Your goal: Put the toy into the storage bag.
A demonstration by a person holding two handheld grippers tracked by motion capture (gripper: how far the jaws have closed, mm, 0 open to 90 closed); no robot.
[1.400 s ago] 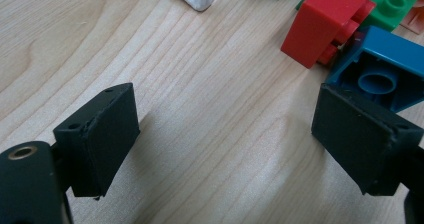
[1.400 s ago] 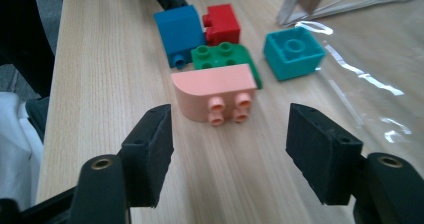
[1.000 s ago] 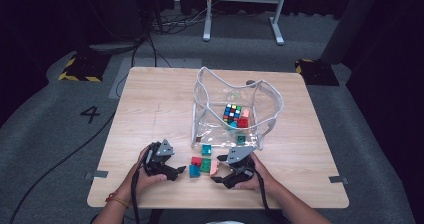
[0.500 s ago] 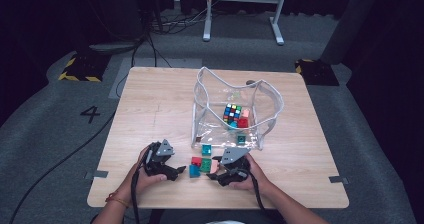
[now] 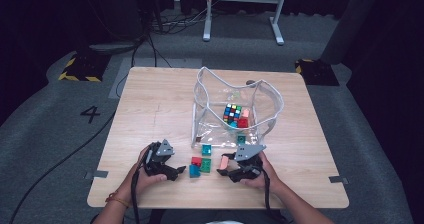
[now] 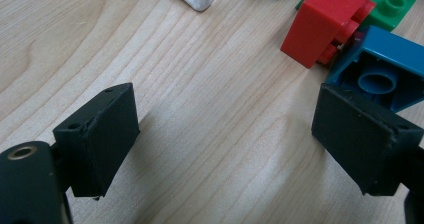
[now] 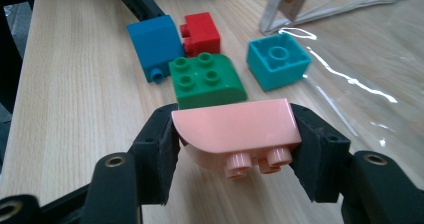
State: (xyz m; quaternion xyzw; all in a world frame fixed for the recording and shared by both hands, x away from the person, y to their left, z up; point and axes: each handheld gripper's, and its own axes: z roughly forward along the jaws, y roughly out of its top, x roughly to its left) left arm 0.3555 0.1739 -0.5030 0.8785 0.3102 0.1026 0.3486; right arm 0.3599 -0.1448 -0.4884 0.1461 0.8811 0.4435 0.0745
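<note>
My right gripper is shut on a pink curved brick, held studs down just above the wood; its jaws have just been closing with that brick between them. In front of the pink brick lie a green brick, a blue brick, a red brick and a teal brick. My left gripper rests open on the table, with bare wood between its pads. Its right pad sits next to the blue brick. In the high view the loose bricks lie between the two grippers.
A clear plastic bag stands open behind the bricks. It holds a colour cube, a red brick and a green brick. The table's front edge is close behind both hands.
The right gripper's jaws have closed on the pink brick, and that hand has shifted slightly to the left and back. The left gripper has stayed put.
</note>
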